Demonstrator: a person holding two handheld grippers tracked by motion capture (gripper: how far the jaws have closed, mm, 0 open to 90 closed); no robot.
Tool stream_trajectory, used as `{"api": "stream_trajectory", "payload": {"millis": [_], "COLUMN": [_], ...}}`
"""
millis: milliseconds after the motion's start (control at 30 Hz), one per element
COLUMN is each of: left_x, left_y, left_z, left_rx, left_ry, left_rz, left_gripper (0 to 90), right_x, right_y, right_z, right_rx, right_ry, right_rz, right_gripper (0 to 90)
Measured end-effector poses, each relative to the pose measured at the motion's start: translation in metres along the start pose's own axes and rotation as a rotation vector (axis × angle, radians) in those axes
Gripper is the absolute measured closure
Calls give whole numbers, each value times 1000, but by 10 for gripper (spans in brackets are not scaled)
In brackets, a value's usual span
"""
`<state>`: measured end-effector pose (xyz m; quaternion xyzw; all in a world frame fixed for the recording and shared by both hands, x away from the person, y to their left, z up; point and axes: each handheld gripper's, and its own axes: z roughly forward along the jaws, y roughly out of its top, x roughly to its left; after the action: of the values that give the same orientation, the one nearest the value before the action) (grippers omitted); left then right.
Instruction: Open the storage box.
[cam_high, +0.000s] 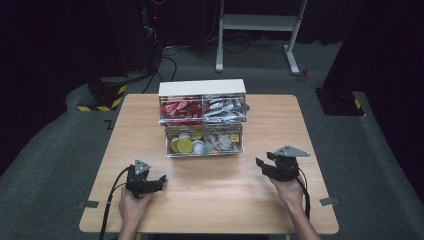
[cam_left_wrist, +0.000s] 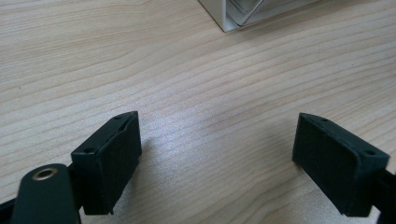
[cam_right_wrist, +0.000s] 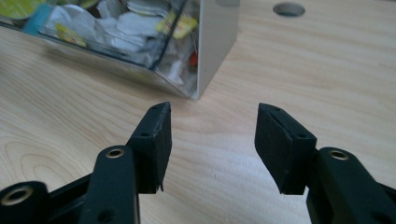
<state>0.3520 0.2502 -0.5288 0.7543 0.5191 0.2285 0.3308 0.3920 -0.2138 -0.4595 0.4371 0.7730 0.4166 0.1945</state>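
Nearest the worktop's (cam_high: 210, 200) front edge, two hands are holding the grippers just above the wood, one toward each front corner. On the left side, the left gripper (cam_high: 159, 181) is sitting low over the worktop, jaws spread wide with nothing between them; in the left gripper view the left gripper (cam_left_wrist: 217, 158) is showing bare wood grain between its two black pads, and a white corner of the organizer box (cam_left_wrist: 243, 14) is peeking in beyond them at the top edge of that view. Toward the right edge, the right gripper (cam_high: 260, 164) is also hovering with its jaws apart and gripping nothing. From the right gripper view, the right gripper (cam_right_wrist: 212, 140) is pointing at the near right corner of the organizer box (cam_right_wrist: 205, 51), which is standing close ahead of the jaws but apart from them, its clear lower drawer full of white and yellow sachets.

Farther back, in the middle of the worktop and closer to its far edge, the organizer box (cam_high: 202, 88) is standing upright, between the two grippers and beyond both. Its upper drawers are holding red packets on the left and silver ones on the right; its lower drawers are holding round yellow and white capsules and small sachets.
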Motion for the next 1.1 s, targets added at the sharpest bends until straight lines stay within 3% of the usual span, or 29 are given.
{"api": "stream_trajectory", "payload": {"millis": [33, 200, 733, 900, 1100], "left_x": [0, 0, 0, 0, 0], "left_y": [0, 0, 0, 0, 0], "left_z": [0, 0, 0, 0, 0], "left_rx": [0, 0, 0, 0, 0], "left_ry": [0, 0, -1, -1, -1], "left_rz": [0, 0, 0, 0, 0], "left_gripper": [158, 157, 158, 158, 158], "right_x": [2, 4, 26, 29, 32], "right_y": [5, 20, 78, 92, 101], "right_z": [-3, -8, -16, -18, -16], "right_rx": [-21, -58, -149, -179, -177], "right_ry": [-1, 44, 104, 123, 134], "right_rz": [-23, -28, -127, -133, -142], "right_gripper": [512, 605, 708, 731, 747]}}
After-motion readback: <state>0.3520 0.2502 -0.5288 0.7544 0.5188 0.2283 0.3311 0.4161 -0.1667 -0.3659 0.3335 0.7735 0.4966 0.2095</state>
